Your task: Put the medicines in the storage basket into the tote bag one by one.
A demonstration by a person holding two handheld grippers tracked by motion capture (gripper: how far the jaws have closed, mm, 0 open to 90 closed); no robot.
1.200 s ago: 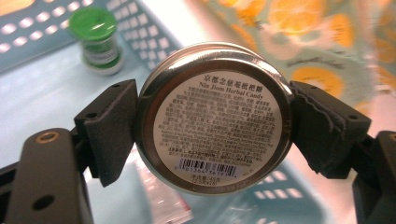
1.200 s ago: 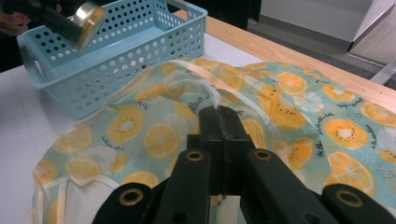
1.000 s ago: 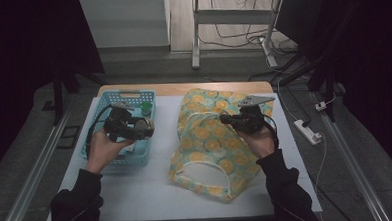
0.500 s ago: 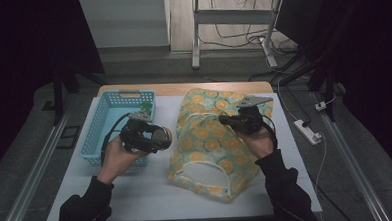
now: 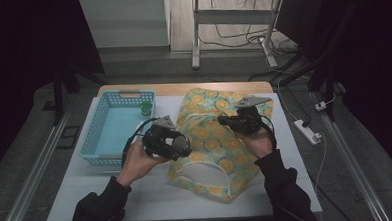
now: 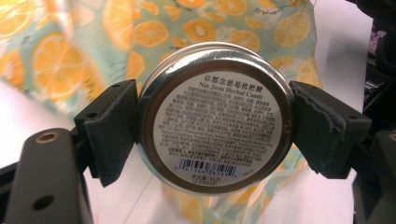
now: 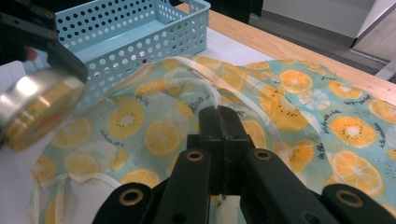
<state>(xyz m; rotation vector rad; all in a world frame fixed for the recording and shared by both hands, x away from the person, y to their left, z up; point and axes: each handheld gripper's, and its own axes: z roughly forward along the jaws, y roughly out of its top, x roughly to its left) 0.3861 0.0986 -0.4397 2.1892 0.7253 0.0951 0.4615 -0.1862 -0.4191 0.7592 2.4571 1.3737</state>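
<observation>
A round metal candy tin (image 6: 215, 116) with a printed label sits between the black pads (image 6: 114, 126) of my left gripper (image 6: 215, 123), which is shut on its sides. In the high view this gripper (image 5: 178, 144) holds the tin (image 5: 179, 141) at the left edge of a teal bag (image 5: 220, 149) printed with orange and kiwi slices. The bag lies on the white table with its mouth toward the person. My right gripper (image 5: 225, 121) rests over the bag's upper middle. In the right gripper view its jaws (image 7: 219, 116) are shut on the bag's fabric (image 7: 299, 107) and a pale strap. The tin (image 7: 39, 109) looks blurred at the left.
A light blue perforated basket (image 5: 115, 129) stands at the table's left, with a small green-capped item (image 5: 145, 108) in its far corner. The basket's wall (image 7: 126, 37) lies just behind the tin. A wooden strip (image 5: 183, 88) edges the far side. A power strip (image 5: 307, 130) lies on the floor at the right.
My left hand has carried the tin rightward from above the basket to the bag's left edge. The right gripper and the bag have stayed where they were.
</observation>
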